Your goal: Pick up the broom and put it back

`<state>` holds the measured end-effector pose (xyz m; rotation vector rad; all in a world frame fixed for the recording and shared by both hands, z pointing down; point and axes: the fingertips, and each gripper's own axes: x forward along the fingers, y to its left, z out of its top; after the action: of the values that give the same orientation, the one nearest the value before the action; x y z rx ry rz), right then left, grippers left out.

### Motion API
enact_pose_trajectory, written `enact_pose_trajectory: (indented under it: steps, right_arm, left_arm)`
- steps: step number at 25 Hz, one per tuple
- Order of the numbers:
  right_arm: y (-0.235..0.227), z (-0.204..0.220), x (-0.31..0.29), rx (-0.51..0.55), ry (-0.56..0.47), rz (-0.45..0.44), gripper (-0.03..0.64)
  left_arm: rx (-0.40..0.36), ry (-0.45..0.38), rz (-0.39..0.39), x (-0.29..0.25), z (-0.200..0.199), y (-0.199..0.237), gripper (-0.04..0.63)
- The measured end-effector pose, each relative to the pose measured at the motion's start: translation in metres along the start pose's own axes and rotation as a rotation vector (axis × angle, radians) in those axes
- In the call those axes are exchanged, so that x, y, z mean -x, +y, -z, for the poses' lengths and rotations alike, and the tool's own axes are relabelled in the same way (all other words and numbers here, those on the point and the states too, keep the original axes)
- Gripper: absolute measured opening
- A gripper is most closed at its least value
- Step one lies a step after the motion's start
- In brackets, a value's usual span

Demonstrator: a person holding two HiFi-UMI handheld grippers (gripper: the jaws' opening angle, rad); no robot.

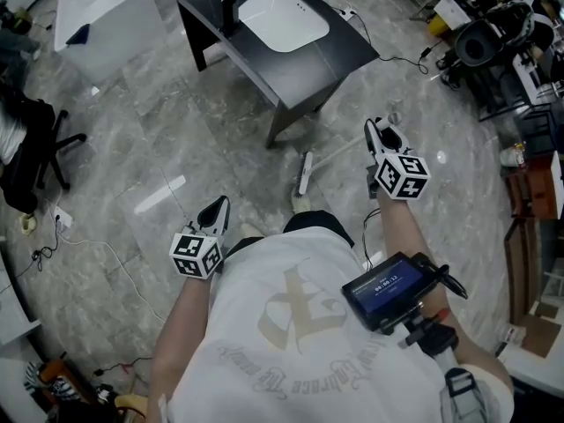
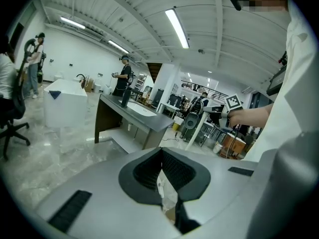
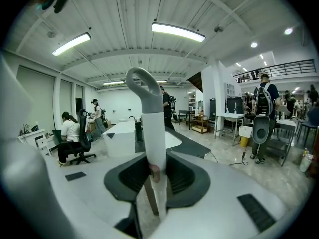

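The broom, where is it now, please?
In the head view the broom is right of middle: the right gripper clamps its handle, and its head sits just below the black table.

White broom (image 3: 153, 133), grey looped top, aslant between right tool (image 3: 158, 179) jaws, head downward

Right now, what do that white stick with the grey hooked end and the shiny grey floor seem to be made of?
White broom handle: probably plastic or painted metal, smooth with soft sheen; grey hooked cap likely moulded plastic. Grey veined floor: polished stone or marble-look tile, showing a bright reflection.
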<state>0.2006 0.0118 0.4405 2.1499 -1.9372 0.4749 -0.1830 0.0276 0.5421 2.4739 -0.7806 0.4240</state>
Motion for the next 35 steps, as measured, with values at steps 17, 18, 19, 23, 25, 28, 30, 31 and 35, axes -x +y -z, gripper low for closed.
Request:
enact_pose_trajectory:
  steps: [17, 18, 19, 23, 25, 28, 30, 31, 35]
  right_arm:
    - [-0.06, 0.034, -0.043, 0.023, 0.132, -0.092, 0.112]
    - [-0.065, 0.04, -0.047, 0.006, 0.148, -0.081, 0.112]
    - [-0.07, 0.045, -0.05, -0.008, 0.161, -0.072, 0.111]
    - [-0.086, 0.059, -0.071, -0.036, 0.189, -0.025, 0.112]
    - [-0.097, 0.063, -0.08, -0.055, 0.201, 0.016, 0.112]
    - [-0.116, 0.067, -0.094, -0.077, 0.219, 0.062, 0.112]
    - [-0.126, 0.07, -0.102, -0.092, 0.225, 0.085, 0.112]
    - [-0.132, 0.072, -0.105, -0.102, 0.227, 0.097, 0.112]
    - [-0.154, 0.086, -0.11, -0.154, 0.247, 0.17, 0.112]
  left_arm:
    - [0.018, 0.041, -0.044, -0.068, -0.02, -0.03, 0.012]
    - [0.021, 0.043, -0.044, -0.074, -0.022, -0.033, 0.012]
    - [0.022, 0.045, -0.043, -0.081, -0.024, -0.036, 0.012]
    - [0.017, 0.056, -0.043, -0.103, -0.034, -0.045, 0.012]
    - [0.014, 0.064, -0.049, -0.111, -0.038, -0.047, 0.012]
    - [0.016, 0.071, -0.063, -0.12, -0.046, -0.045, 0.012]
    - [0.017, 0.077, -0.074, -0.125, -0.05, -0.044, 0.012]
    - [0.018, 0.079, -0.08, -0.127, -0.05, -0.043, 0.012]
    - [0.023, 0.086, -0.097, -0.132, -0.05, -0.042, 0.012]
